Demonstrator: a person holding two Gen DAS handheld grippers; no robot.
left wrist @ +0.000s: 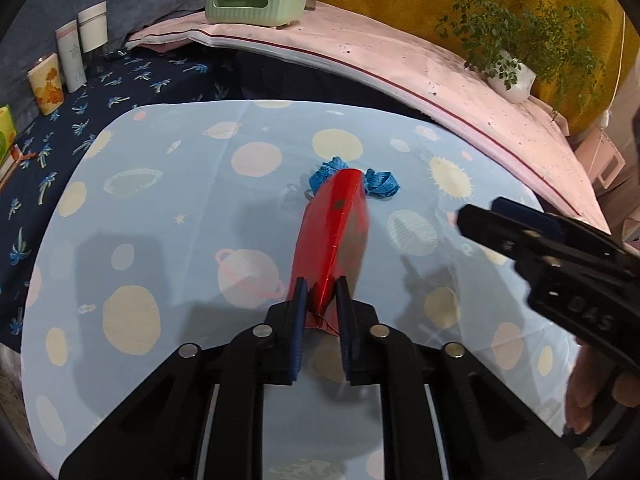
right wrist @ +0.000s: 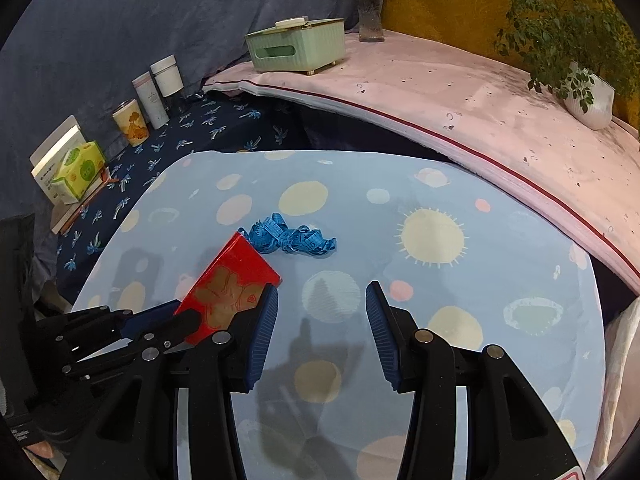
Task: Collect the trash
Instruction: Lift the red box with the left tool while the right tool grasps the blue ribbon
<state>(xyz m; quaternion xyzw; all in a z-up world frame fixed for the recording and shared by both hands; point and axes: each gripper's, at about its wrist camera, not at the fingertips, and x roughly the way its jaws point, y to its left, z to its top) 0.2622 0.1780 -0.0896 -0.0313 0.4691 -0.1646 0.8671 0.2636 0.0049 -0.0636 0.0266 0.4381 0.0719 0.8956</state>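
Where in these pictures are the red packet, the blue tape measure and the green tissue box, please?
red packet (right wrist: 234, 280): right wrist view, its flat printed face.
blue tape measure (right wrist: 290, 238): right wrist view, middle of the crumpled heap.
green tissue box (right wrist: 298, 46): right wrist view, its ribbed front wall.

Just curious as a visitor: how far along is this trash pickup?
Early on. The left gripper is pinching the red packet, so that piece is in hand. The blue tape lies loose on the tablecloth. The right gripper is open and empty.
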